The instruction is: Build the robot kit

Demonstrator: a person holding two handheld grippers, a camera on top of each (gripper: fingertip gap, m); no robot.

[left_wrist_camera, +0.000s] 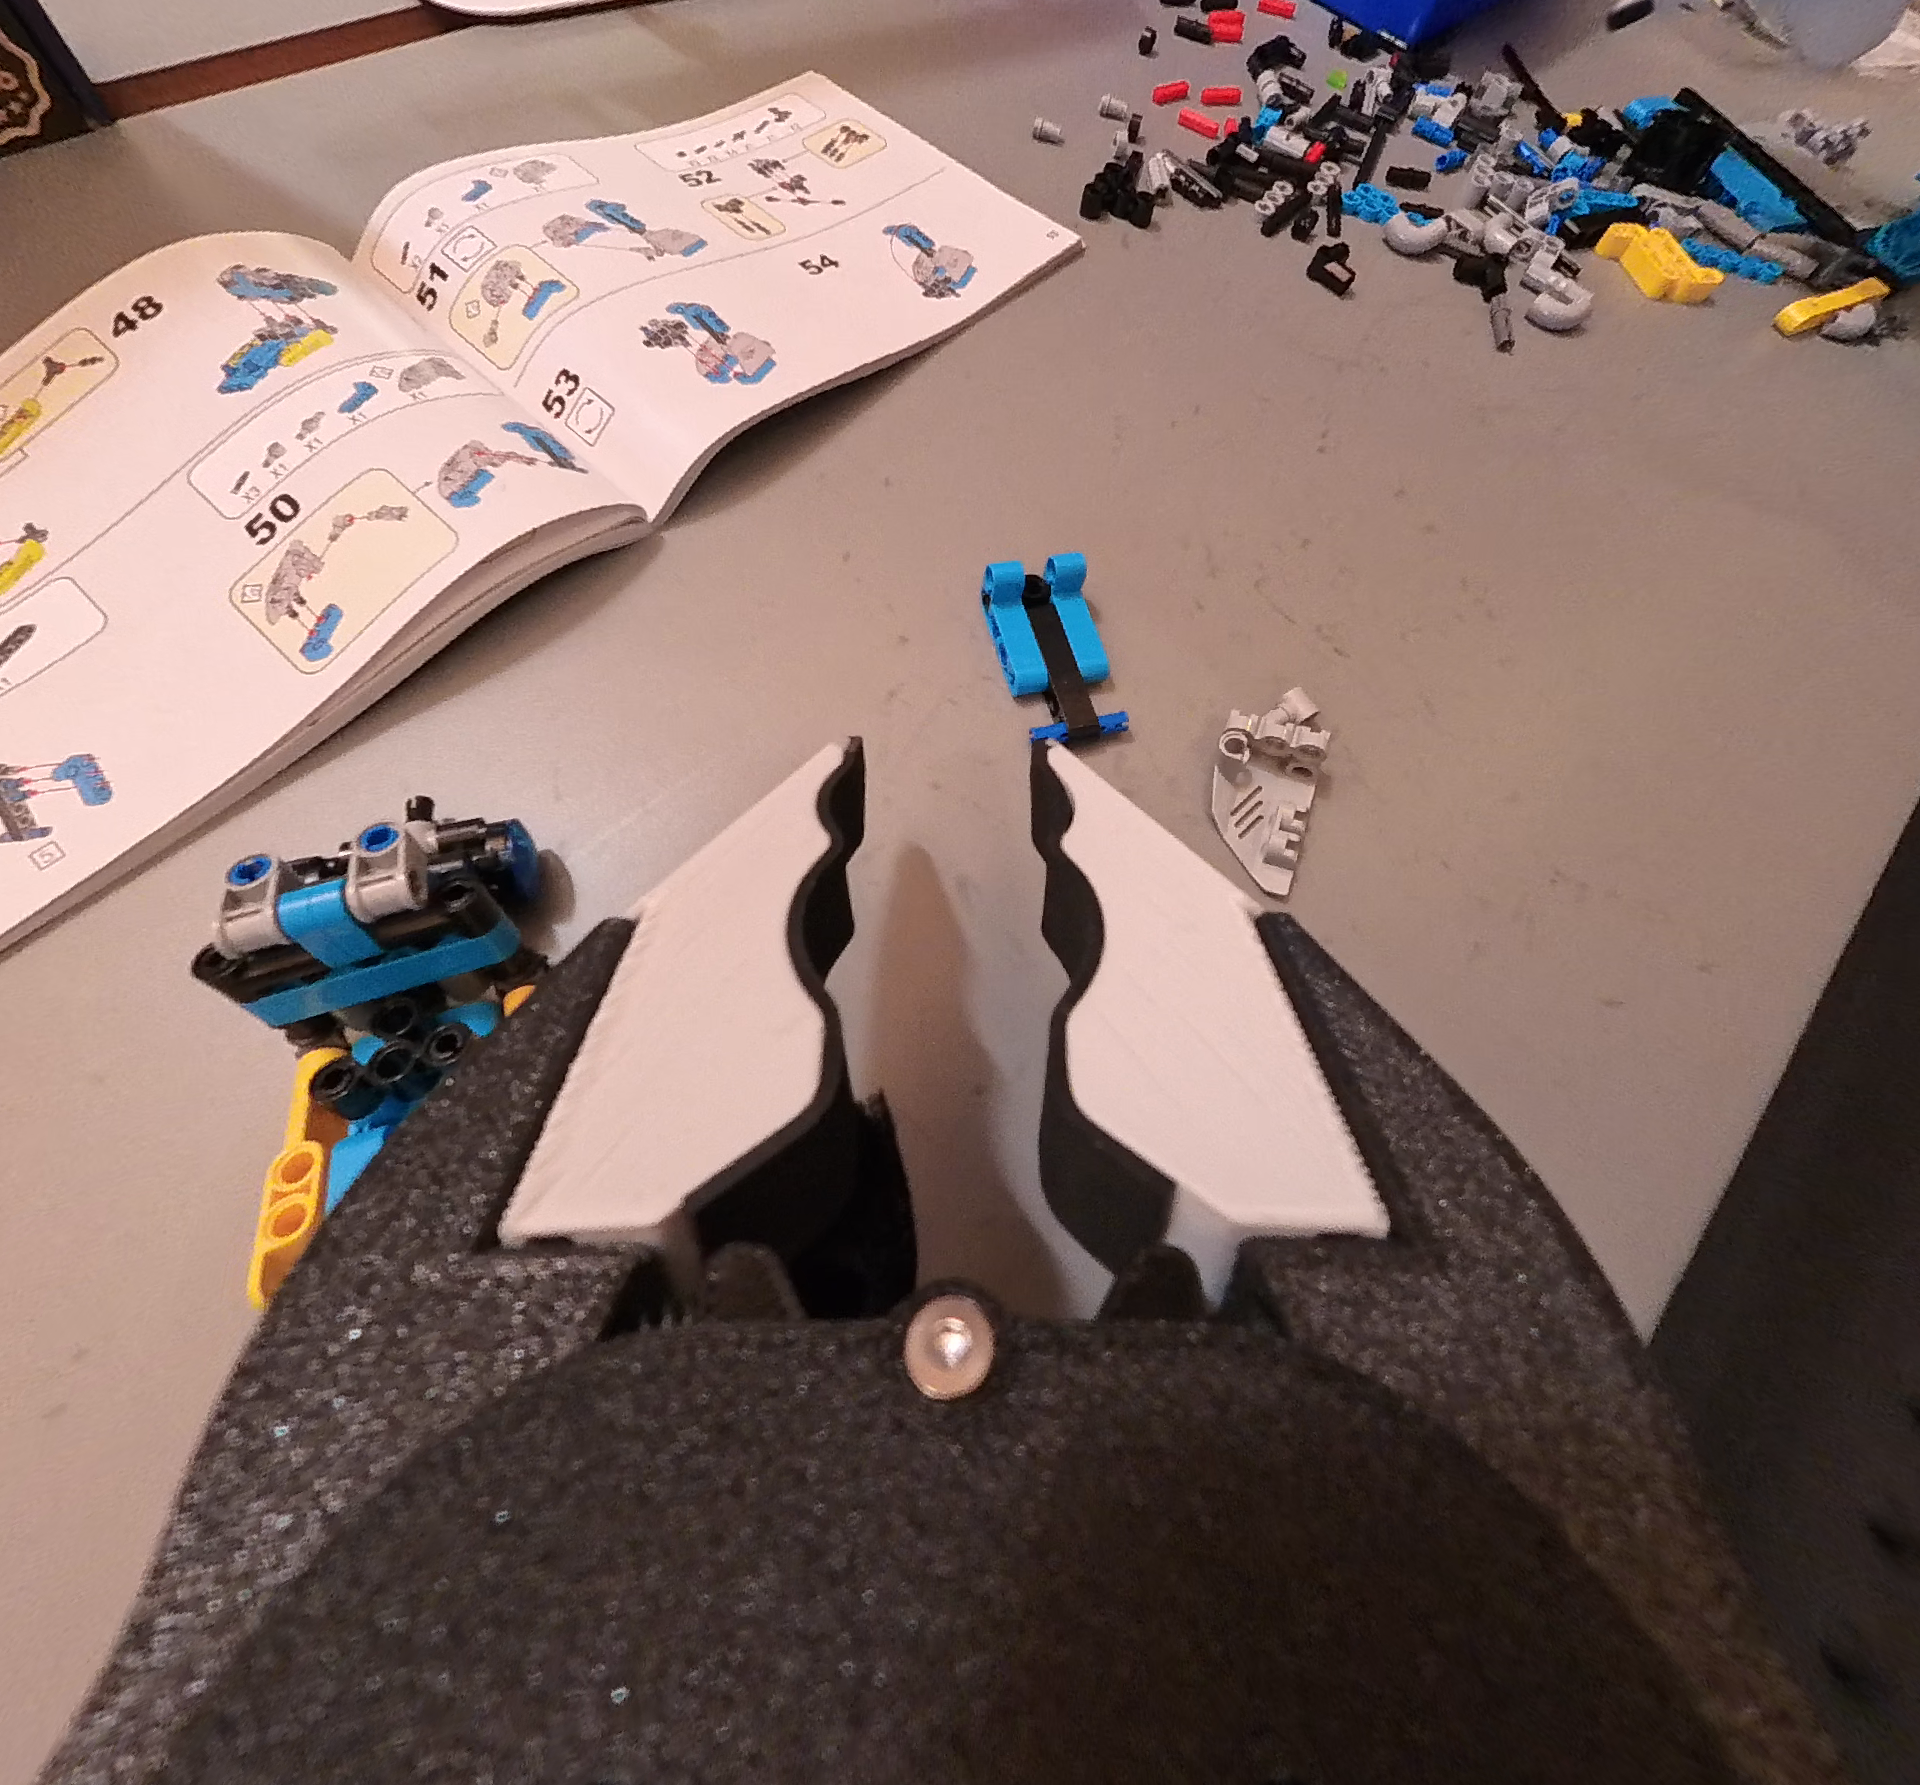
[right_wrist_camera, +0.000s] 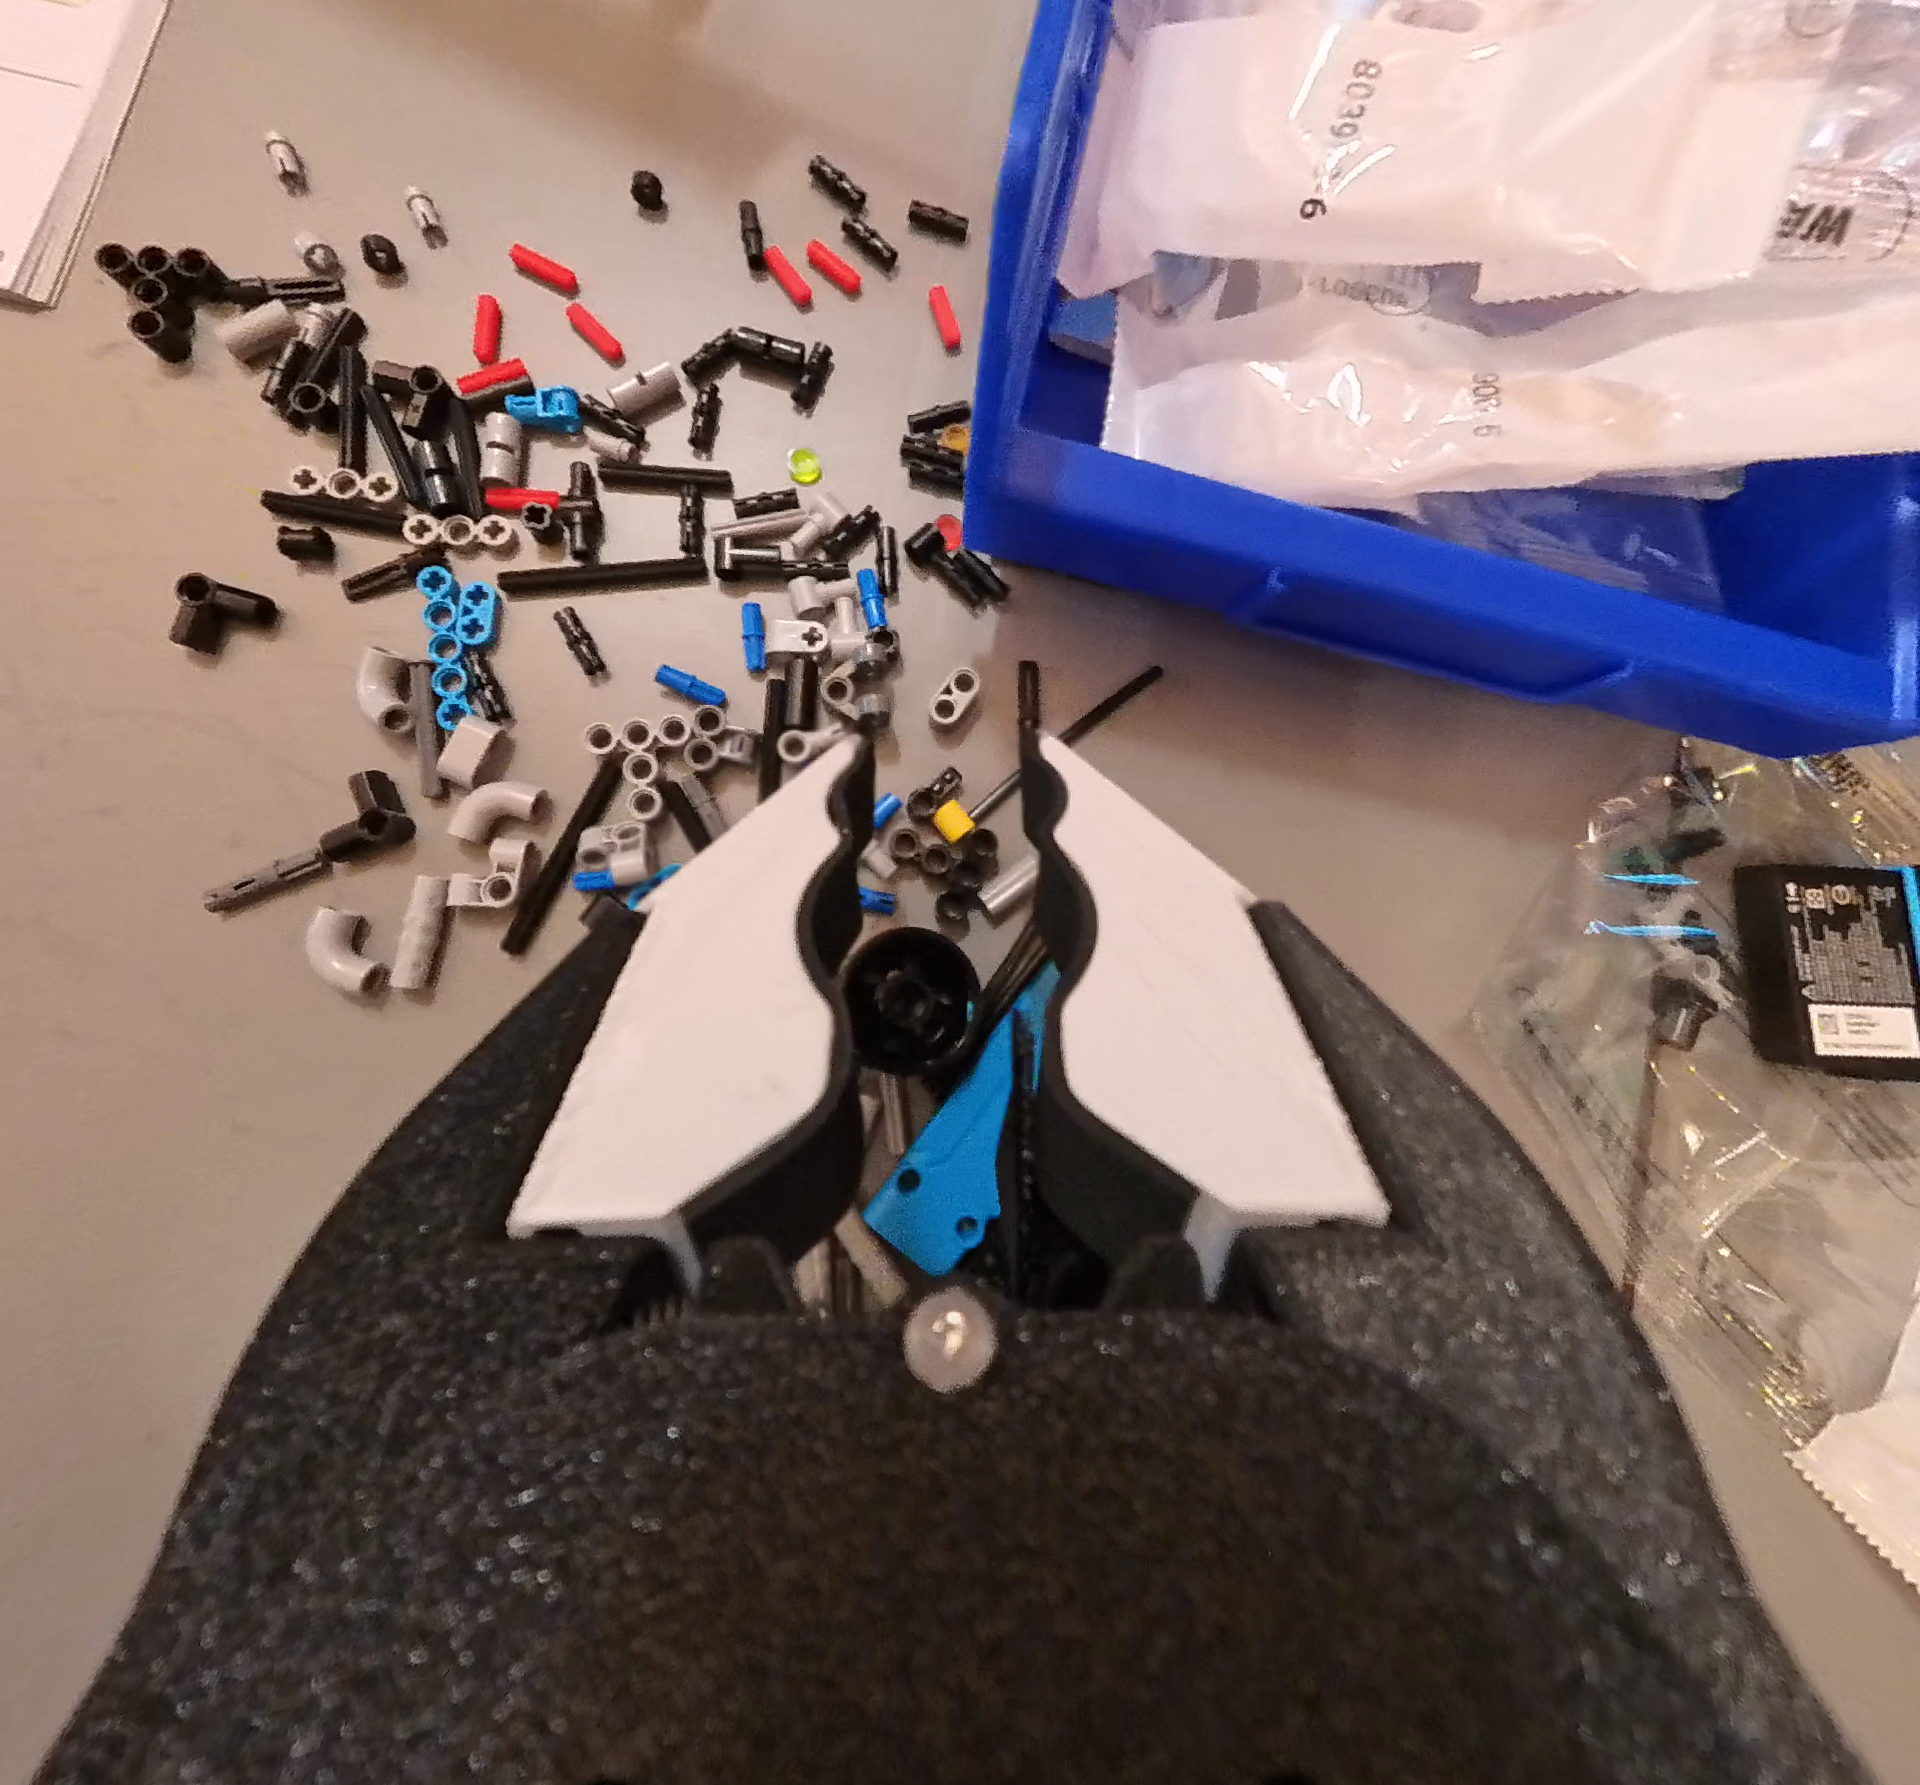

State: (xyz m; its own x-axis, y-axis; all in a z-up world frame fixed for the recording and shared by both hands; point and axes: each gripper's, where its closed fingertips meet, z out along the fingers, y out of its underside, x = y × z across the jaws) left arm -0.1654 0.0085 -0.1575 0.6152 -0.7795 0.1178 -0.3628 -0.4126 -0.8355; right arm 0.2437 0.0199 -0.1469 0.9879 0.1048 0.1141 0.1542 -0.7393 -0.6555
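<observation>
Left hand-held gripper (left_wrist_camera: 948, 748) spread, empty, above grey table (left_wrist_camera: 1455, 592), near blue-black piece (left_wrist_camera: 1044, 634). Right hand-held gripper (right_wrist_camera: 945, 743) parted, empty, over loose parts (right_wrist_camera: 623, 509), beside blue bin (right_wrist_camera: 1351, 582).

Booklet (left_wrist_camera: 436, 405) cropped left, blue bin (right_wrist_camera: 1403, 530) cropped (top, right)
</observation>
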